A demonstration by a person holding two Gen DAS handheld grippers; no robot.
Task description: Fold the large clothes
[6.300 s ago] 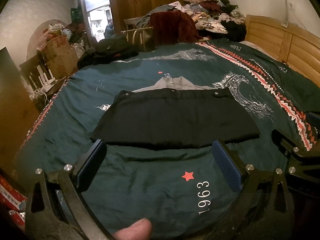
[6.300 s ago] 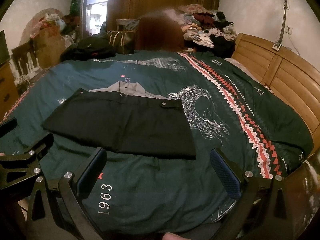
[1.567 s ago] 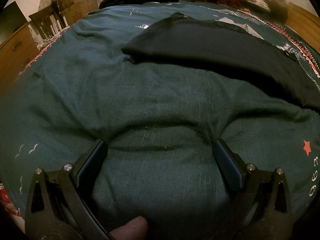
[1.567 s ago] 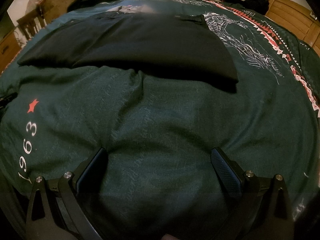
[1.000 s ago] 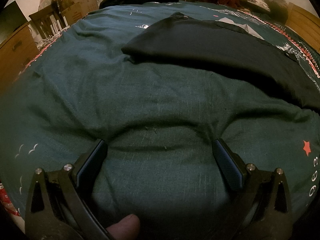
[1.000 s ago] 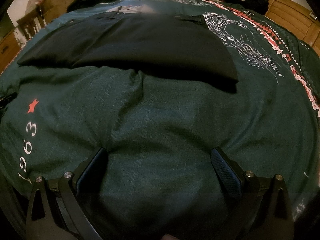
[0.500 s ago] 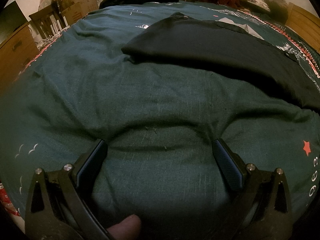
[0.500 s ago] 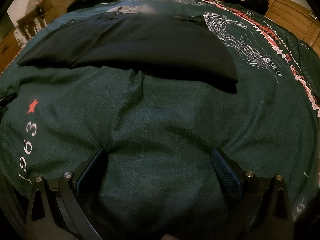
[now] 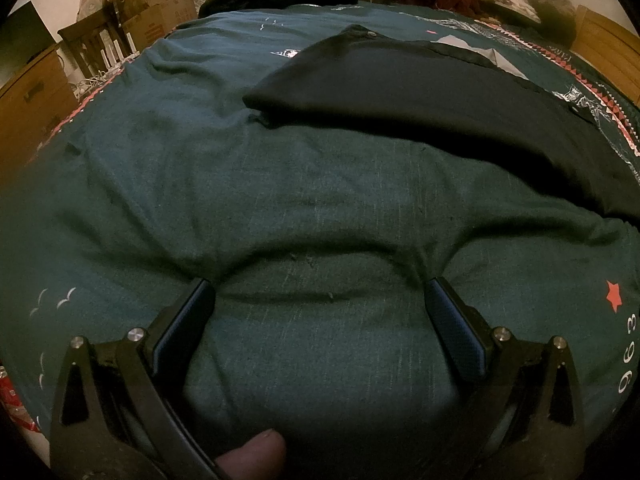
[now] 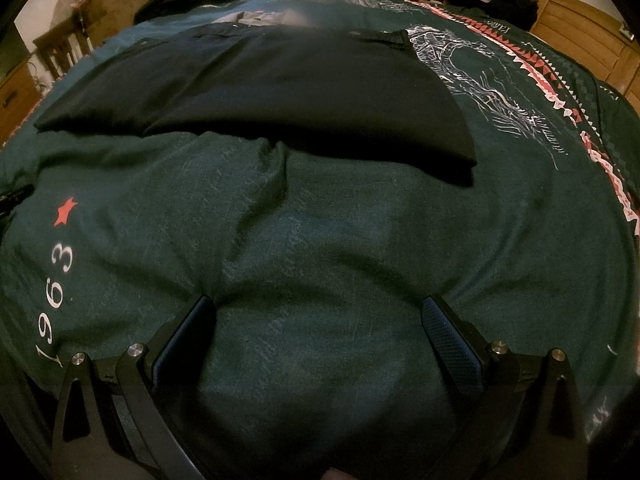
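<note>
Left wrist view shows the left gripper (image 9: 318, 300) with its fingers spread wide, both tips pressed down into the teal bedspread (image 9: 160, 168) short of the black garment (image 9: 420, 96), holding nothing. The garment lies folded flat beyond the gripper, its near-left corner ahead and slightly left of the tips, a stretch of wrinkled bedspread between them. In the right wrist view the right gripper (image 10: 318, 316) is likewise spread wide, tips sunk into the bedspread, with the same garment (image 10: 280, 92) farther on and its near-right corner up and to the right of the tips.

Likely trouble: if either gripper closes where it sits, it will pinch bedspread rather than garment, and any lift would drag the cover and skew the stacked layers. Reaching forward low could also plough a ridge of bedspread under the garment's near edge and rumple it. The garment's dark colour in dim light makes its edge hard to read, so a grasp could catch only the top layer.

Compared with about six seconds earlier, both grippers are now down against the bed instead of raised above it; over the last second and a half nothing visible has shifted.
</note>
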